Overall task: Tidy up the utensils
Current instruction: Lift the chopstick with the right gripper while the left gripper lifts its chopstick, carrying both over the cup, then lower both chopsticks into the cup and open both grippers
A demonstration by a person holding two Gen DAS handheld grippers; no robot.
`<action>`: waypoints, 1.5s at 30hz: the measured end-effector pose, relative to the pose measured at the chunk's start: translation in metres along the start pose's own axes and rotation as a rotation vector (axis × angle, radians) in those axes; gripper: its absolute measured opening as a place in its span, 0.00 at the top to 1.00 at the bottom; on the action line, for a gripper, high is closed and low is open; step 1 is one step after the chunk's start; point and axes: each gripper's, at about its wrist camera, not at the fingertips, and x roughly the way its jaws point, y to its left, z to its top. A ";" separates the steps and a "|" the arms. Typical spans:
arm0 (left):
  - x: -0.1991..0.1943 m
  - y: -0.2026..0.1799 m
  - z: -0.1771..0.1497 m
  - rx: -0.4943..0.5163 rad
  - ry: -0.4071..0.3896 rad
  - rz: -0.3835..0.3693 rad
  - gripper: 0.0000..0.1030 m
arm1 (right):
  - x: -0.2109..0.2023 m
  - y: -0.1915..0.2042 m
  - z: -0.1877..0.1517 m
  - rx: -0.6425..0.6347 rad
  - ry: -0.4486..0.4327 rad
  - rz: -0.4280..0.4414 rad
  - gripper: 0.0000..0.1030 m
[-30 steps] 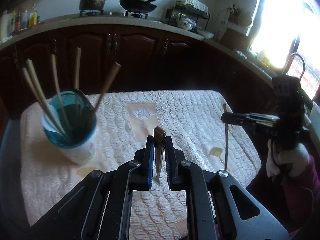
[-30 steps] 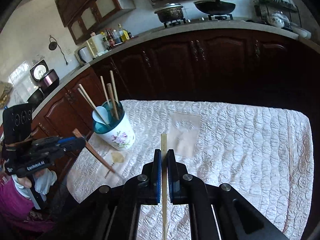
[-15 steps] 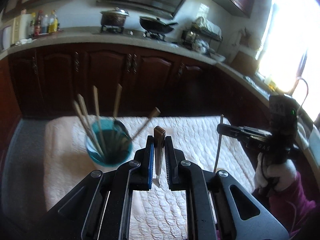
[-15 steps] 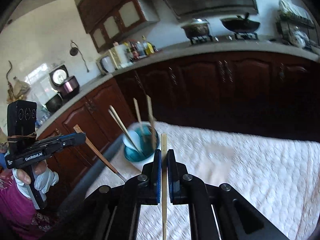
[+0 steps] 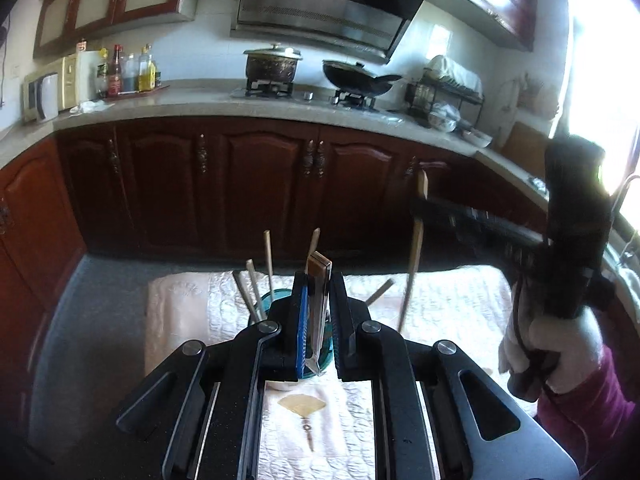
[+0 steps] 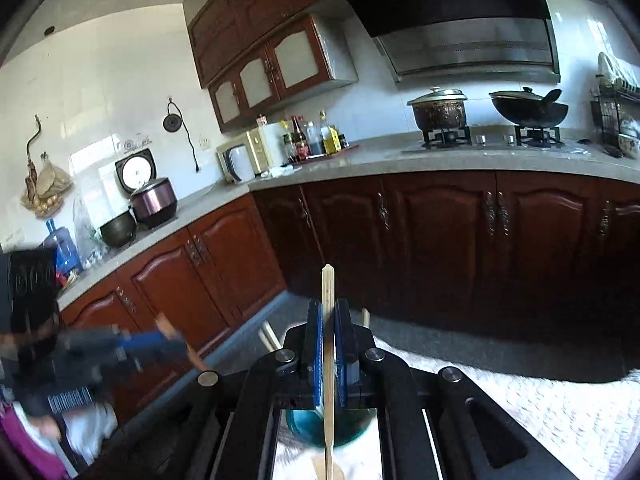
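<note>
Wooden chopstick clenched in right tool; left tool grips dark utensil above teal cup.

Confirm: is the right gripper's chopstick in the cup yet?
Not yet. The pale chopstick is clamped upright in the right gripper, its lower end crossing the teal cup below.

Your work surface is covered by a pale quilted cloth with a tan fan motif stitched near your end. 1 teal-rimmed cup stands directly on that cloth, mostly hidden behind the near hardware. From the right camera you see the same cup and cloth.
</note>
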 end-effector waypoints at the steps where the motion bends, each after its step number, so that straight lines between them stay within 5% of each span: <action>1: 0.002 0.002 -0.002 0.000 0.005 0.008 0.91 | 0.008 0.004 0.002 -0.007 -0.005 -0.010 0.95; 12: 0.024 0.012 0.000 0.000 -0.025 0.082 0.91 | 0.069 0.009 0.000 -0.039 0.015 -0.036 0.95; 20: 0.037 0.015 -0.003 -0.012 0.007 0.062 0.91 | 0.093 0.005 -0.011 -0.057 0.049 -0.048 0.95; 45: 0.084 0.009 -0.042 -0.057 0.103 0.118 0.91 | 0.085 -0.030 -0.072 0.031 0.204 -0.051 0.95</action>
